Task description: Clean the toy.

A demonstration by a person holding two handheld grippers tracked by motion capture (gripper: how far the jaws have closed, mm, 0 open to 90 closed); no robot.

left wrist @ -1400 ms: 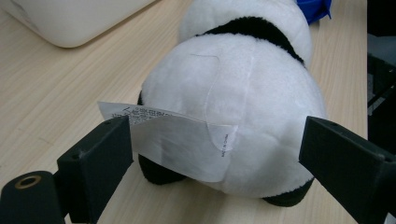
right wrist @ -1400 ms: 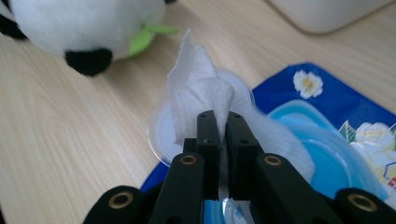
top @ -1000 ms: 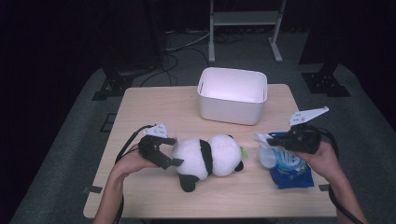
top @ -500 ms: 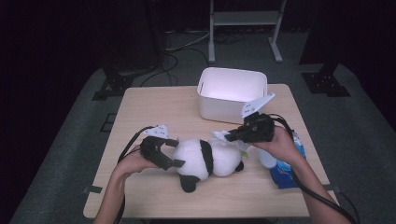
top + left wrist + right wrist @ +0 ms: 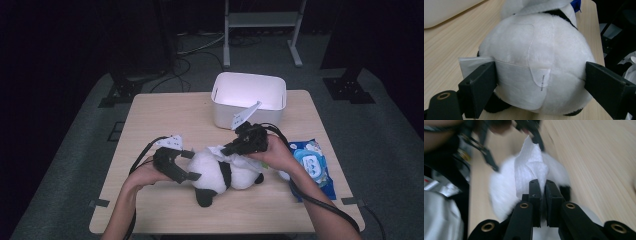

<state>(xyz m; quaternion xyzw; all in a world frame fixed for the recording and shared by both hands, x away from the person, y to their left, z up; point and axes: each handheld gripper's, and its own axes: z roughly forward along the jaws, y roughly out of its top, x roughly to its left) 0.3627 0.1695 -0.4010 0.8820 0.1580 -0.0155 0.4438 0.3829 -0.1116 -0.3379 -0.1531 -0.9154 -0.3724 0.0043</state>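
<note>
Left tool [image 5: 186,165] grips sideways-lying panda [image 5: 220,170], head rightward.

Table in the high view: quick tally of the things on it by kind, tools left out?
Plush panda: 1
White bin: 1
Blue wipes pack: 1
White wipe, pinched over the panda: 1
Total: 4

The left claw [image 5: 186,165] lies low, its jaws spread wide and just closing a little. The right claw [image 5: 226,149] points leftward, jaws pinched tight, with both forearms reaching in from below.
</note>
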